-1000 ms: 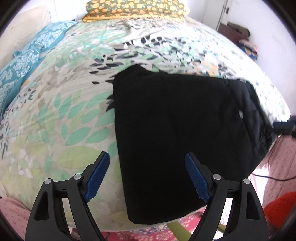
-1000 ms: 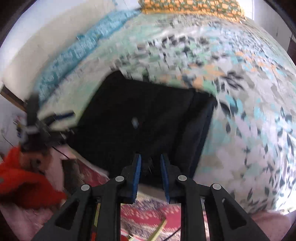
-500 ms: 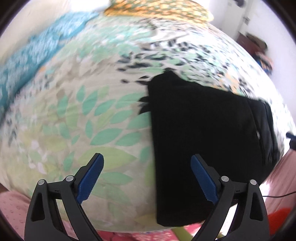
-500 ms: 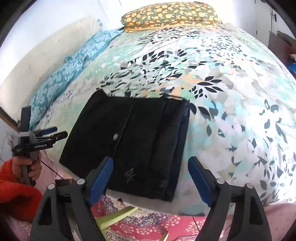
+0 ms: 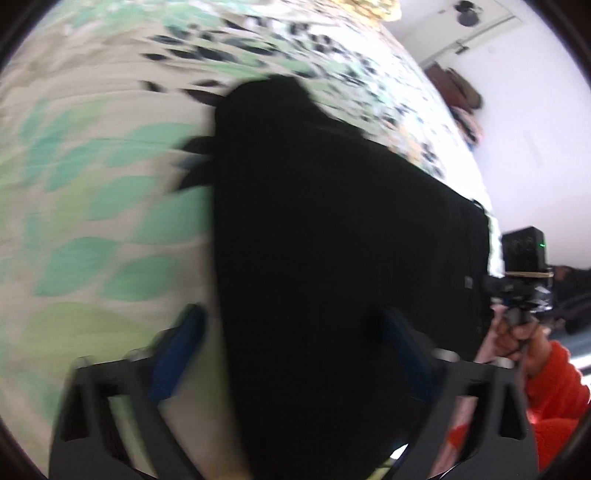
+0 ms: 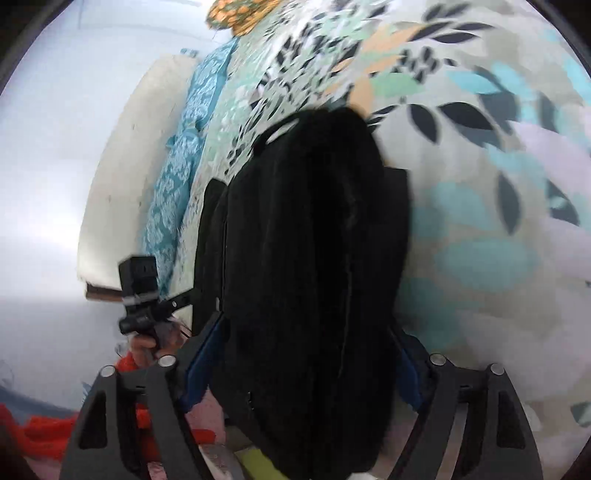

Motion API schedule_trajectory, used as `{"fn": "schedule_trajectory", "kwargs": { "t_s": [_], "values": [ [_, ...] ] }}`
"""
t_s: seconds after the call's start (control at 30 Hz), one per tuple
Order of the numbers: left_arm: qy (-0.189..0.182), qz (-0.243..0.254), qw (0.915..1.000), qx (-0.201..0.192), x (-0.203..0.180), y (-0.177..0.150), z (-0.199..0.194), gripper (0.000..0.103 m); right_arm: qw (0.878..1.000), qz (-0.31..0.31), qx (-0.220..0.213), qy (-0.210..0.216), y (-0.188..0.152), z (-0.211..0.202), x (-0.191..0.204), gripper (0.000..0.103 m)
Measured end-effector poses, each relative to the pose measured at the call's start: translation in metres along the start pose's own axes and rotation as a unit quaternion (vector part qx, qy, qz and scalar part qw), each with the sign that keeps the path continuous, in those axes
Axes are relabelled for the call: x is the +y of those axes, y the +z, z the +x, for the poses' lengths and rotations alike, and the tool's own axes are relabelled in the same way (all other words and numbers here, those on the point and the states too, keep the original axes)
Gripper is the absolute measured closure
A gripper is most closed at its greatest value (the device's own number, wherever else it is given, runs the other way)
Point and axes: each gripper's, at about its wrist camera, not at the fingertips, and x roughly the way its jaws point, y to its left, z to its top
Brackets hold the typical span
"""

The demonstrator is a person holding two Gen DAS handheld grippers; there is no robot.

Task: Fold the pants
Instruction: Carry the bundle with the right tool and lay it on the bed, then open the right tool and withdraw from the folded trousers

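The black pants [image 5: 325,236] lie folded into a block on the leaf-print bedspread [image 5: 92,206] near the bed's front edge. My left gripper [image 5: 291,350] is open, its blue-padded fingers astride the near left part of the block. In the right wrist view the pants [image 6: 310,266] fill the middle, seen end-on with several folded layers. My right gripper [image 6: 299,365] is open, its fingers either side of the block's near end. Both views are blurred by motion. Each gripper shows in the other's view, the right one [image 5: 524,280] and the left one [image 6: 144,299].
A yellow-orange pillow [image 6: 240,14] and blue patterned pillows [image 6: 184,147] lie at the head of the bed by a white wall. Clothes are piled on furniture [image 5: 461,96] at the far right. The person's orange sleeve [image 5: 554,391] is by the bed's edge.
Both grippers have moved in close to the folded pants and now straddle its ends. The right gripper went from shut to open a second ago and stays open.
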Motion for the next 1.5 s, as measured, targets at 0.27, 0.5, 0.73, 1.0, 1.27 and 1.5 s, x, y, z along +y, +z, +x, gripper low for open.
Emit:
{"fn": "schedule_trajectory", "kwargs": {
  "t_s": [0.27, 0.5, 0.73, 1.0, 1.27, 1.5],
  "values": [
    [0.01, 0.03, 0.9981, -0.053, -0.037, 0.026, -0.044, 0.082, 0.997, -0.03, -0.052, 0.055, 0.031, -0.025, 0.043, 0.063],
    [0.068, 0.05, 0.9889, -0.123, -0.055, 0.119, -0.055, 0.078, 0.992, -0.067, -0.105, -0.001, 0.139, -0.036, 0.073, 0.064],
    [0.21, 0.043, 0.9631, -0.162, -0.044, 0.108, -0.033, 0.03, 0.978, -0.009, -0.114, -0.172, 0.131, -0.026, 0.047, 0.036],
    [0.294, 0.033, 0.9245, -0.24, -0.067, 0.02, -0.06, 0.005, 0.942, -0.073, -0.16, -0.285, 0.037, -0.017, 0.101, 0.0],
    [0.314, 0.084, 0.9028, -0.282, -0.128, 0.036, -0.111, 0.002, 0.902, -0.137, -0.227, -0.341, 0.004, -0.05, 0.167, 0.0],
    [0.313, 0.073, 0.8969, -0.304, -0.144, 0.021, -0.144, 0.002, 0.878, -0.176, -0.222, -0.386, -0.001, -0.061, 0.205, 0.0]
  ]
}}
